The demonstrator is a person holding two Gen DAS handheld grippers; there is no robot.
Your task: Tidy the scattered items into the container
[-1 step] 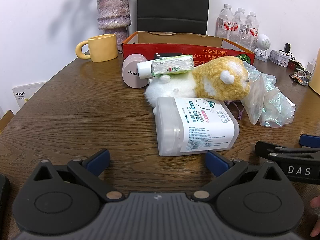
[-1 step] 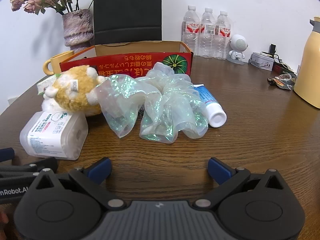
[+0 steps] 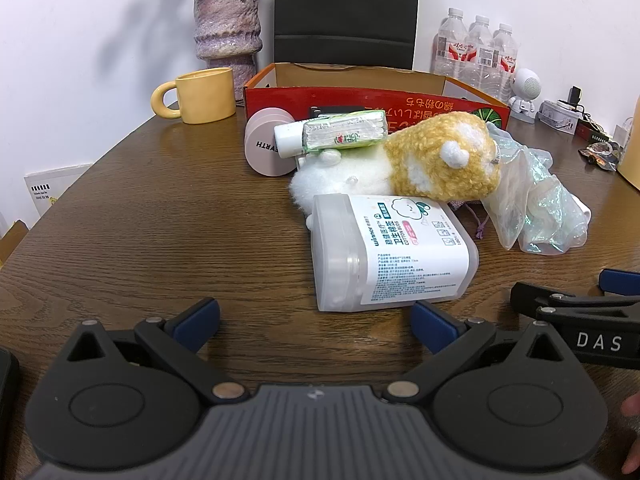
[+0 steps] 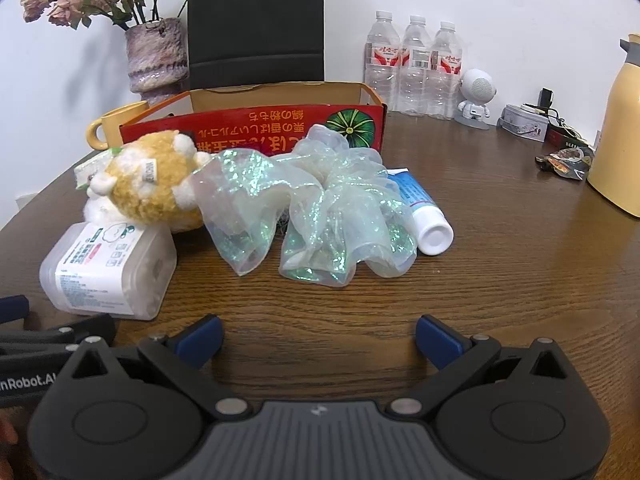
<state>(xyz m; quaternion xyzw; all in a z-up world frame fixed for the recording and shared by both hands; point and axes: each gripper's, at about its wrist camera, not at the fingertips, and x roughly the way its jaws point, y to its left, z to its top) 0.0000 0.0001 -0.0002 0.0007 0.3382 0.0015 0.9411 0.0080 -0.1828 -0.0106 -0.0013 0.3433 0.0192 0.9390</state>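
Where clutter fronts the red box point(image 4: 256, 128), a plush toy point(image 3: 440, 156) blocks it

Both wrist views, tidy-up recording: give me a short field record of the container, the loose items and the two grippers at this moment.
container: red cardboard box, open top, at the back of the table
loose items: cotton swab box lying on its side; plush toy leaning on it; iridescent scrunchie; blue-and-white tube beside it; pink round jar; white-capped tube with a green tissue pack resting on it
left gripper: open, empty, just short of the cotton swab box
right gripper: open, empty, facing the scrunchie
progress: every visible item is outside the box
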